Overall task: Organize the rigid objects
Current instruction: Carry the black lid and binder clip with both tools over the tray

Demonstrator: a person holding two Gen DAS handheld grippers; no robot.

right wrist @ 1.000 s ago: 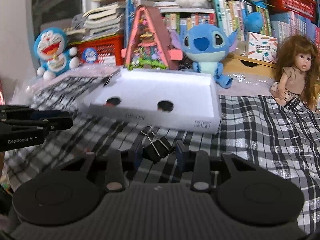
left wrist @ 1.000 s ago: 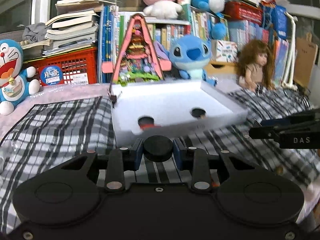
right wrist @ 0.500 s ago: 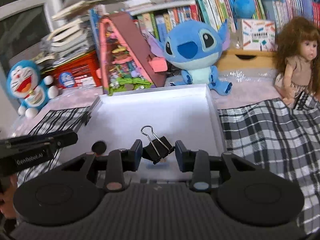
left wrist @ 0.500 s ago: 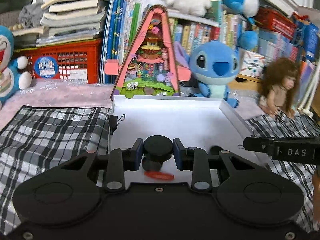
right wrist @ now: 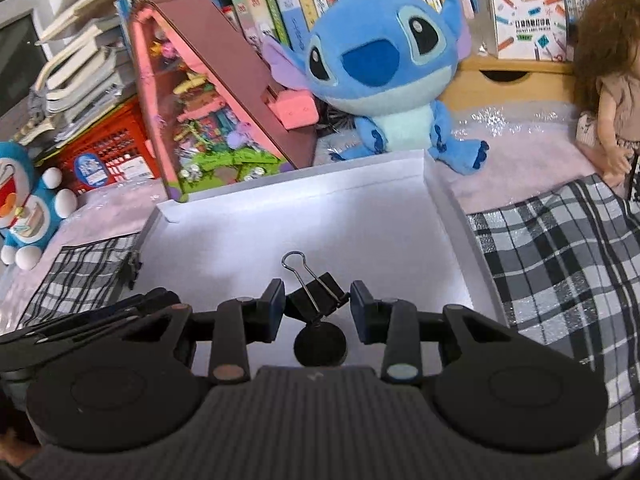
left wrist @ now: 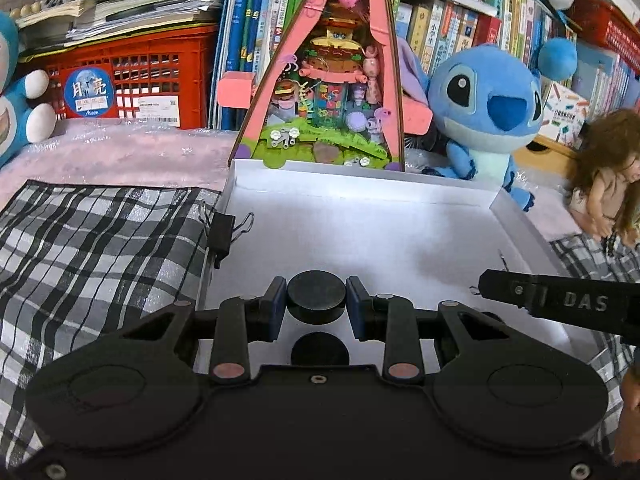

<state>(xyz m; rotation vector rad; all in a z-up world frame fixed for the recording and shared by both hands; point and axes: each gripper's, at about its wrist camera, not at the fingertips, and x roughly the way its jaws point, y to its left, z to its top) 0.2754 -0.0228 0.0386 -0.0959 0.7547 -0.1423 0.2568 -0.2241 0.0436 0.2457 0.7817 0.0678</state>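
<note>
Tool [left wrist: 316, 307] over white tray [left wrist: 360, 184]; another clip [left wrist: 222, 232] perhaps on rim.

Counts from my two wrist feeds:

- Grippers: 2. I see the left gripper [left wrist: 316, 304] and the right gripper [right wrist: 318, 306].
- Black discs: 2. One held disc [left wrist: 316, 298] sits between the left jaws, one loose disc [left wrist: 319, 350] lies in the tray under it. The right view shows a single disc on the tray floor; can't tell if it's that same one.
- Binder clips: 2. One held clip [right wrist: 314, 294] sits in the right jaws, one rim clip [left wrist: 222, 232] is on the tray's left wall.
- White tray [left wrist: 360, 178]: 1.
- Blue plush toys: I count 2, a big-eared plush [right wrist: 384, 76] and a cat plush [right wrist: 24, 212].
- Doll [right wrist: 608, 76]: 1.
- Red crate [left wrist: 132, 80]: 1.
- Pink triangular toy house [left wrist: 332, 76]: 1.
- Books: too many to count.
</note>
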